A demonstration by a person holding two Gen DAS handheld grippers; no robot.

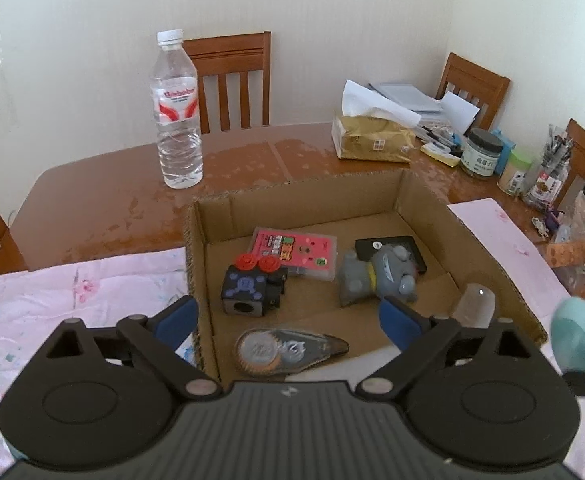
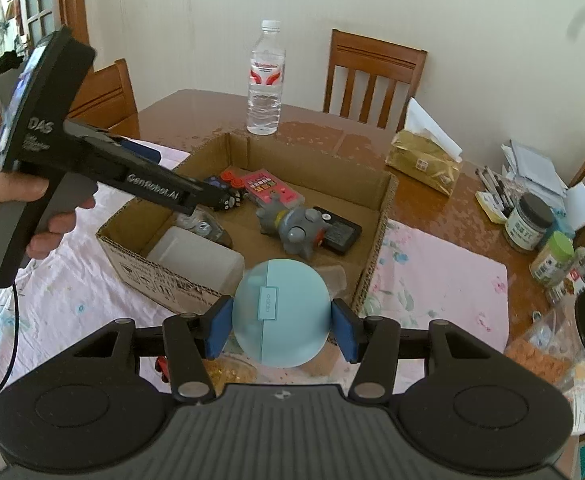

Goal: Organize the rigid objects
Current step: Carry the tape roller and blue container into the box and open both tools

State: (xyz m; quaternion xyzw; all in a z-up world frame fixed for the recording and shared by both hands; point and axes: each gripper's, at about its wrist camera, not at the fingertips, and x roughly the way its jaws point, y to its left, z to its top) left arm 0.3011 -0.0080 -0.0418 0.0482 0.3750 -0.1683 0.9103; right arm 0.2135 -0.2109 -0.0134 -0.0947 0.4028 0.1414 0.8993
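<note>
While your right gripper [image 2: 281,330] holds the pale blue egg-shaped case [image 2: 281,312] clenched between its blue pads at lower centre of the right wrist view, just short of the cardboard box [image 2: 376,232], carry it level over the near rim before you let go. The jaws of your left gripper [image 1: 288,316] stand released and empty at the bottom of the left wrist view, hanging over the box's near edge, with the correction-tape dispenser [image 1: 288,348] lying just beyond them.

Aim for bare cardboard at the near right corner. The middle is crowded: the black cube toy [image 1: 252,286] with its red knobs, the pink card pack [image 1: 296,254] behind it, and the grey figurine [image 1: 380,276] resting on a black device [image 1: 388,246]. Lower until the case sits on the floor of the box, then open; its round shell may roll.

Farther back on the counter [image 1: 112,208] stands a water bottle [image 1: 177,112], well apart.
</note>
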